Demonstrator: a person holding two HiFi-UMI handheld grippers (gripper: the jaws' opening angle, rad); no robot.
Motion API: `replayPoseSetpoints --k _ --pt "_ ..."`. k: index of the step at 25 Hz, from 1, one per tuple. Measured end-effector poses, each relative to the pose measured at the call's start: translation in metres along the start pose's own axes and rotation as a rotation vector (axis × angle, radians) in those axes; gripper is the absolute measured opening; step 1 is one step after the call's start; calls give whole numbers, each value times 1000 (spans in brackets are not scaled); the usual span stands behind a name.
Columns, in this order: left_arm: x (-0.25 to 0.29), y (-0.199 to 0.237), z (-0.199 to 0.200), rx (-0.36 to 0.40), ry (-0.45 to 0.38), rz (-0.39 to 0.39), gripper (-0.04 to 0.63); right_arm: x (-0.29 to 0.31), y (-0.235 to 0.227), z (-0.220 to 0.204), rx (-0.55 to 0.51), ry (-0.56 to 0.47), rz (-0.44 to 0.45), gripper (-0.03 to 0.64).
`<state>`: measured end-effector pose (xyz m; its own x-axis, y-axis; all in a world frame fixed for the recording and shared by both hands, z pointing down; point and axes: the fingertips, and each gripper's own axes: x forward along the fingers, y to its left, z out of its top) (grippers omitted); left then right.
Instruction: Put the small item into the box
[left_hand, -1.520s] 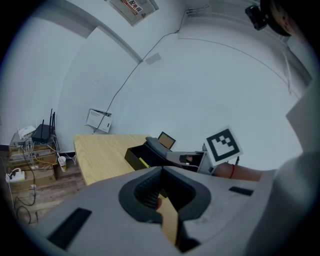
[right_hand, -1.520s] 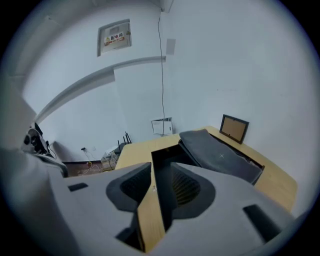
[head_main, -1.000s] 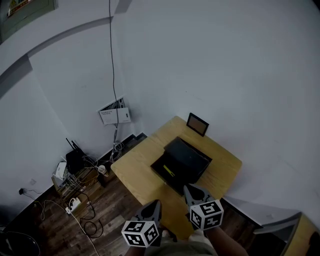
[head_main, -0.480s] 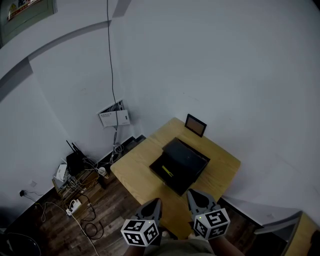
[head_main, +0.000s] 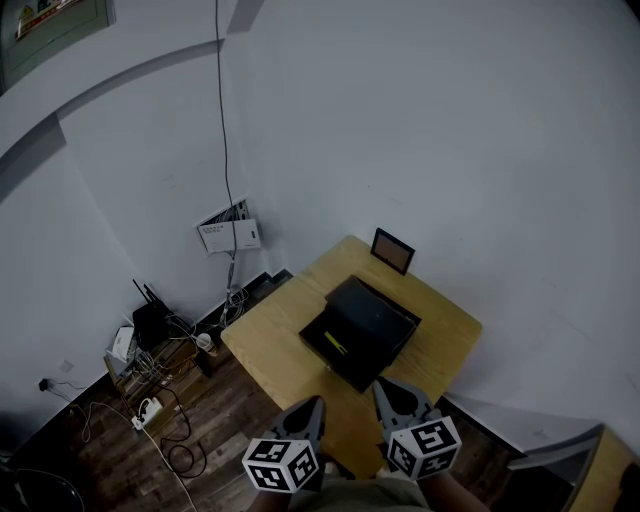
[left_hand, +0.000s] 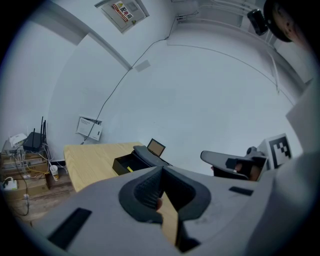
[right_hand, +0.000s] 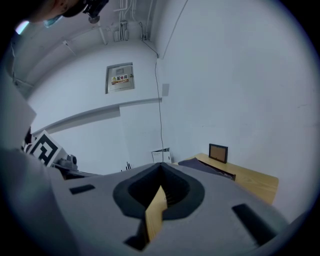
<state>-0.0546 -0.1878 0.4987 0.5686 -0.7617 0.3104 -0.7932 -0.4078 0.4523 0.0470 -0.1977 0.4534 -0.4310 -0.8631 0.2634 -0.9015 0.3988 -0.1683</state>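
Note:
A black box (head_main: 345, 345) lies open on the wooden table (head_main: 275, 350), its lid (head_main: 380, 315) leaning at the far side. A small yellow-green item (head_main: 337, 343) rests inside the box; it also shows in the left gripper view as a yellow item (left_hand: 130, 169) in the box (left_hand: 125, 164). Both grippers hover at the table's near edge, short of the box. My left gripper (head_main: 308, 412) is shut with nothing in it. The right gripper (head_main: 388, 392) is shut and empty too. In the gripper views the jaws of the left gripper (left_hand: 161, 169) and the right gripper (right_hand: 161, 166) meet.
A small framed picture (head_main: 393, 249) stands at the table's far corner by the white wall. Left of the table, on the wood floor, lie cables, a router (head_main: 150, 320) and a power strip (head_main: 146, 410). A white box (head_main: 230, 230) hangs on the wall.
The right gripper has drawn back toward the person, away from the box. The left gripper has stayed about where it was.

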Motion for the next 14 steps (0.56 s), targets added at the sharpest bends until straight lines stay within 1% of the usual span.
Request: replayPoseSetpoints --k 14 --pt "5 8 2 -12 -13 14 3 11 2 4 -12 2 43 0"
